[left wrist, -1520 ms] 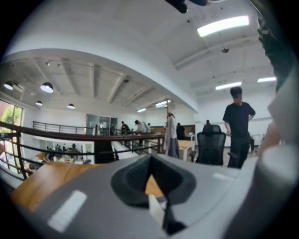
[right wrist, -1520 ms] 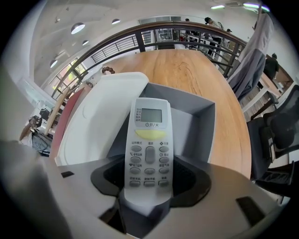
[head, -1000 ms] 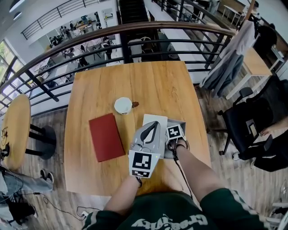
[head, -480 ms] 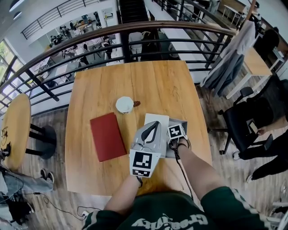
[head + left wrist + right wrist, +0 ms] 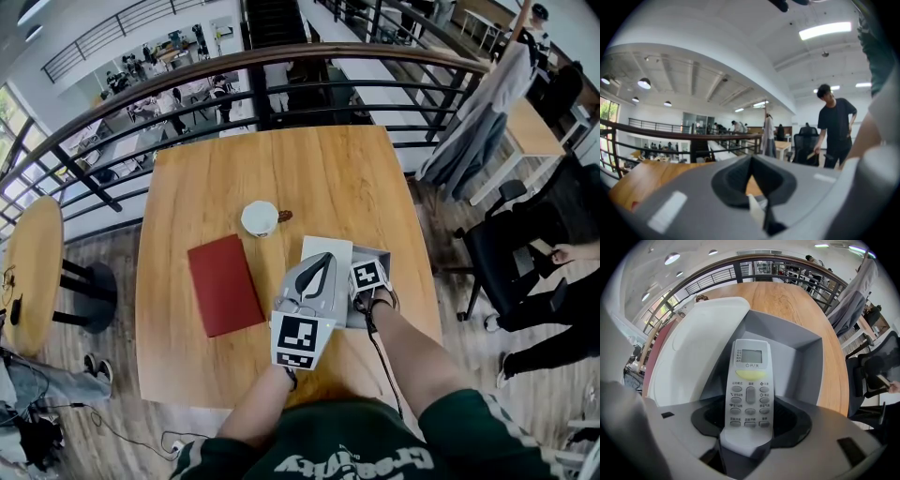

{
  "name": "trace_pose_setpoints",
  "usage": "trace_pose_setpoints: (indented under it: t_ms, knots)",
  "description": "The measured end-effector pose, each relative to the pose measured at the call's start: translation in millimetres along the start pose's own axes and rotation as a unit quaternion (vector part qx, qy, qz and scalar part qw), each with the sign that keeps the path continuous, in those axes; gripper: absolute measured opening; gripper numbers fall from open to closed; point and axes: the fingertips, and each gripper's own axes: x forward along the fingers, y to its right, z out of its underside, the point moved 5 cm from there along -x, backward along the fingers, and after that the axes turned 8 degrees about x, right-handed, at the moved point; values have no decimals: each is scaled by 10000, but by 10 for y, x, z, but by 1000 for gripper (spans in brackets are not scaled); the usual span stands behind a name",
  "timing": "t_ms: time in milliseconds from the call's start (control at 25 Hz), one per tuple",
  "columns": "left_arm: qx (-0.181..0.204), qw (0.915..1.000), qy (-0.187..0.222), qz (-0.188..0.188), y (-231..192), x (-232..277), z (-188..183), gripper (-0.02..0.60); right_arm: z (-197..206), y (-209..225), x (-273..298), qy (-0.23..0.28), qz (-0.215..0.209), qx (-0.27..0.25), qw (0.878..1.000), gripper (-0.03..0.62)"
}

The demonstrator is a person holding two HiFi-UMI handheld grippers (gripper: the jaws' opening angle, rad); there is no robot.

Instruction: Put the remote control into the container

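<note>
Ok so the right tool (image 5: 749, 423) is clamped on the bottom end of the white remote control (image 5: 749, 380), buttons facing up, little screen end pointing away from it. That end sticks out over the inside of the open grey container (image 5: 799, 357). Can't tell if it's actually touching the bottom. There's a white lid (image 5: 691, 348) right against the container's left side, tilted up.

The left tool (image 5: 752, 176) is closed with nothing in it, parked just beside the right one and aimed out across the room. Its camera catches a person in black (image 5: 836, 126) standing over by a chair.

All this sits near the front right part of the wooden table (image 5: 328, 169). A red book (image 5: 225, 285) lies flat to the left of the tools, and a round white cup (image 5: 259, 218) sits a bit further back, well apart from the container.
</note>
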Motion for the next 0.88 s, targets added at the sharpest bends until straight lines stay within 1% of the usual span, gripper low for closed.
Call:
trace_pose_setpoints:
  t_ms: [240, 560, 720, 800, 880]
  knots:
    - [3, 10000, -2, 15, 4, -23, 14, 0, 32, -23, -53, -15, -66, -329, 9994, 281]
    - [2, 10000, 54, 43, 37, -28, -50, 0, 73, -22, -44, 0, -121, -241, 9996, 281]
    - [-143, 9999, 74, 41, 66, -58, -47, 0, 79, -11, -80, 87, -130, -286, 9995, 281]
    - [-109, 9999, 54, 21, 66, -81, -53, 0, 71, -13, -126, 139, -155, -290, 9994, 281]
    - [-155, 9999, 42, 9, 61, -104, -55, 0, 70, -16, -156, 177, -152, -340, 9991, 281]
